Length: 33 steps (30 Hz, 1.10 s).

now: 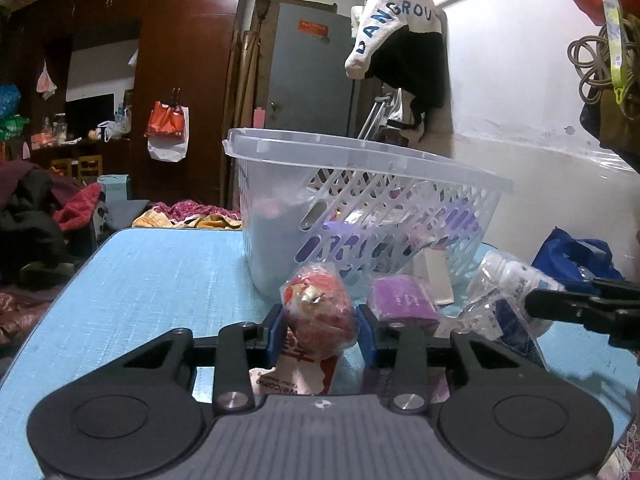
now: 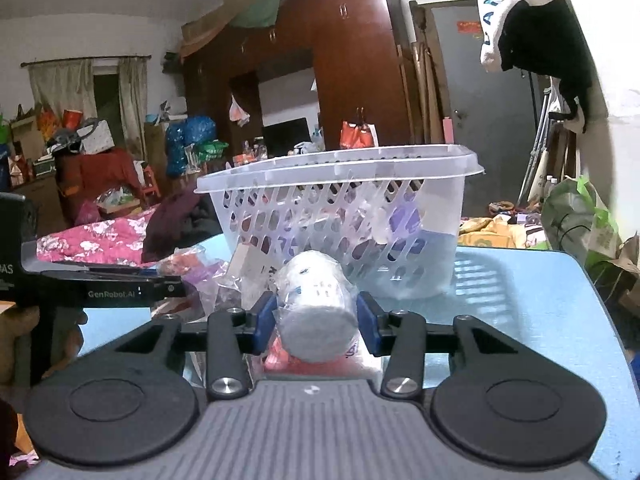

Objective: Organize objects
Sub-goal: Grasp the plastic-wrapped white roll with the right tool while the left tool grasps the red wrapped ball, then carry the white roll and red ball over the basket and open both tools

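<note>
My left gripper (image 1: 320, 332) is shut on a red packet wrapped in clear plastic (image 1: 320, 304), its blue pads against both sides, just above the blue table (image 1: 160, 272). A clear slotted basket (image 1: 360, 152) stands right behind it and holds several purple and white items. My right gripper (image 2: 316, 328) is shut on a white bottle in a clear bag (image 2: 316, 296), lying on its side with its base toward the camera. The basket (image 2: 340, 160) stands right behind that too. Each gripper shows at the edge of the other's view.
A purple packet (image 1: 400, 298), a white box (image 1: 438, 276) leaning on the basket and a red-and-white "Welcome" card (image 1: 296, 380) lie on the table. A blue bag (image 1: 572, 256) sits at the right edge. A jacket (image 1: 400, 40) hangs on the wall behind; bedding and clothes lie beyond the table's left edge.
</note>
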Tool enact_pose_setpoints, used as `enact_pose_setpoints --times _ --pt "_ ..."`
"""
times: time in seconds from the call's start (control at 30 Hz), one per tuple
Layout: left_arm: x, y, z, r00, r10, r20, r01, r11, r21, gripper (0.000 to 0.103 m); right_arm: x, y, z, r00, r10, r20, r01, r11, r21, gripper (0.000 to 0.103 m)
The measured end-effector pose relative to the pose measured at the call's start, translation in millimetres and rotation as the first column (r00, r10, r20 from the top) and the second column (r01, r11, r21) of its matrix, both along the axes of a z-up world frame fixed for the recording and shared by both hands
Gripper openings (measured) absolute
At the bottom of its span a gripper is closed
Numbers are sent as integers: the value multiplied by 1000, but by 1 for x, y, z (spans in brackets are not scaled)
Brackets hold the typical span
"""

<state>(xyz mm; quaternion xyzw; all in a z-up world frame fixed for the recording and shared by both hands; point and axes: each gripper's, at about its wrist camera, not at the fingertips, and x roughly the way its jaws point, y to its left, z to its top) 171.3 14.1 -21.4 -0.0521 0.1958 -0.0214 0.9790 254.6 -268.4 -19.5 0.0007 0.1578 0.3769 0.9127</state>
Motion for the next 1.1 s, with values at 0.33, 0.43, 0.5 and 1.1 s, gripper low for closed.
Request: enact_pose_setpoints --times 0.33,0.43,0.5,1.1 --pt "-14 -1 13 998 13 54 -13 1000 7 41 -6 -6 9 999 -3 34 2 1000 31 47" --pt "-15 2 17 997 22 75 -21 1000 -4 41 -6 -7 14 999 -8 49 6 999 34 47" --pt "-15 7 20 996 17 82 -14 999 -39 41 -6 -6 19 998 -10 60 8 999 38 47" --pt "118 -25 107 997 -15 76 8 996 87 70 93 55 104 989 -68 135 77 995 -61 90"
